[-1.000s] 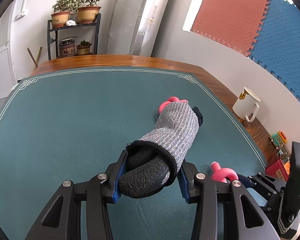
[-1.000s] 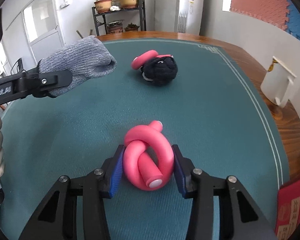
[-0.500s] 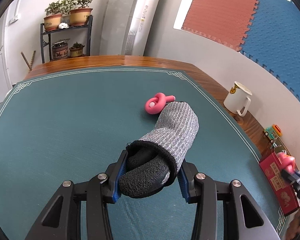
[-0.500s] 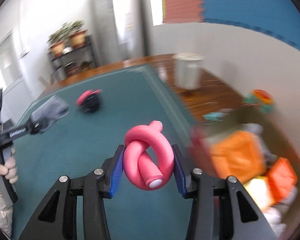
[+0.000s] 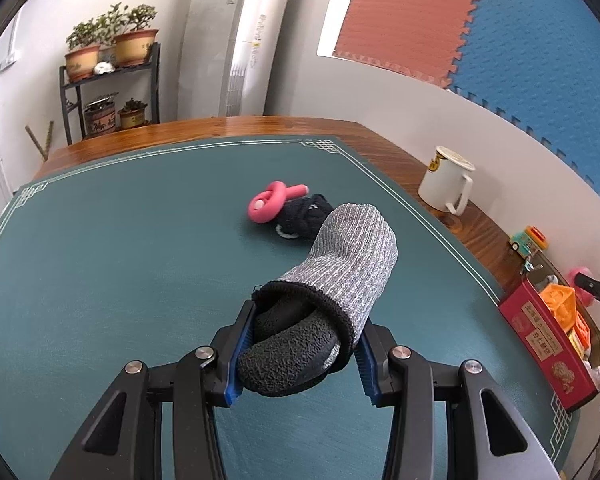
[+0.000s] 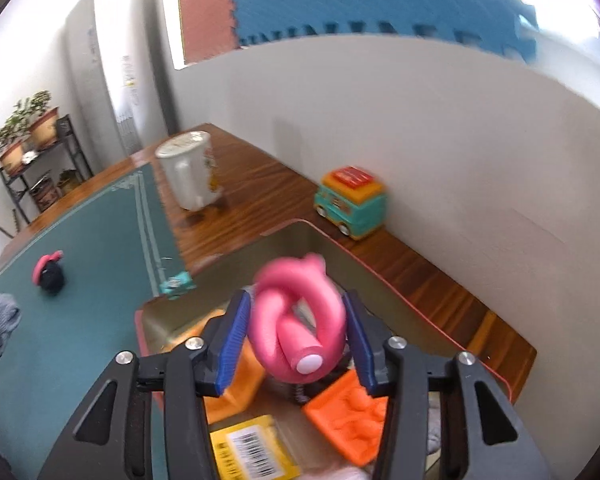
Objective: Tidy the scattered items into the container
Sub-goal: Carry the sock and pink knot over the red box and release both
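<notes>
Right wrist view: I see my right claw (image 6: 294, 334) over the open red box (image 6: 140, 330), the pink foam knot (image 6: 296, 328) between its blue pads.
Right claw state: jaws have just been opening; gaps show on both sides of the knot, so I judge it released, not clamped.
Box contents: orange blocks (image 6: 346, 420) and a yellow packet (image 6: 252, 452) lie directly below.
Left claw (image 5: 300, 354): clamped on the rolled grey glove (image 5: 340, 280), held above the green desk (image 5: 100, 260).
Still out: second pink knot (image 5: 270, 204) touching a dark bundle (image 5: 304, 220), mid-desk.
Risk one: knot could bounce off the blocks and out over the near wall.
Risk two: foam may cling to one pad and drop late, outside the box.
Risk three: blur here hides the exact alignment.
</notes>
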Demonstrator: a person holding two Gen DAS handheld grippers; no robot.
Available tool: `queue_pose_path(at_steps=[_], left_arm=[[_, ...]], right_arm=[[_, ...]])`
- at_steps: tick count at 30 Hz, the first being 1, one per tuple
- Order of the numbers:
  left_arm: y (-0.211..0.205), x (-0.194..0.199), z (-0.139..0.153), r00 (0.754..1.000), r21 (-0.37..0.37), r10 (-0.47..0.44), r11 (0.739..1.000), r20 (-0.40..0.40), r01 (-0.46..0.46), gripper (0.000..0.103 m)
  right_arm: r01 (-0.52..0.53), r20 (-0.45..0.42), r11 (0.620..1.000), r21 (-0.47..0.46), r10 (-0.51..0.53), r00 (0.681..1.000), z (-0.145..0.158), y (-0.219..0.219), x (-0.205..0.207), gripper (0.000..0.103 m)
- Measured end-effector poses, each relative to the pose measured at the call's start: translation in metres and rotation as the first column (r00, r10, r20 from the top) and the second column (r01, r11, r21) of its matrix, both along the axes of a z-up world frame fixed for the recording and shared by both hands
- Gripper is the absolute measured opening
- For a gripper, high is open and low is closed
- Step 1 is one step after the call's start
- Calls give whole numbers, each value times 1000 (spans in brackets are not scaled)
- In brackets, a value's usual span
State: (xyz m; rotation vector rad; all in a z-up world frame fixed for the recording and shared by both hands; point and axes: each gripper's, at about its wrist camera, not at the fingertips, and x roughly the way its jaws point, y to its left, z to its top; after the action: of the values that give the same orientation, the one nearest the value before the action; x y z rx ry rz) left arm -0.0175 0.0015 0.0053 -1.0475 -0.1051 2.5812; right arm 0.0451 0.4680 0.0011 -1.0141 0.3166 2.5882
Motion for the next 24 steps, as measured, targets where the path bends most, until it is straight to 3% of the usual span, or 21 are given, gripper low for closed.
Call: queue_pose_path(at_steps=[3, 13, 24], left_arm=[[9, 2, 1, 1000, -3, -16, 1000, 5, 17, 46], [72, 16, 15, 990, -14, -143, 990, 9, 143, 46], [207, 39, 47, 934, -58, -357, 933, -28, 355, 46]], right_arm=[[5, -20, 1000, -15, -6, 1000, -2, 4, 12, 67], [6, -140, 999, -52, -13, 990, 3, 21, 65, 71], [0, -245, 1000, -24, -6, 970, 6, 31, 116, 76]])
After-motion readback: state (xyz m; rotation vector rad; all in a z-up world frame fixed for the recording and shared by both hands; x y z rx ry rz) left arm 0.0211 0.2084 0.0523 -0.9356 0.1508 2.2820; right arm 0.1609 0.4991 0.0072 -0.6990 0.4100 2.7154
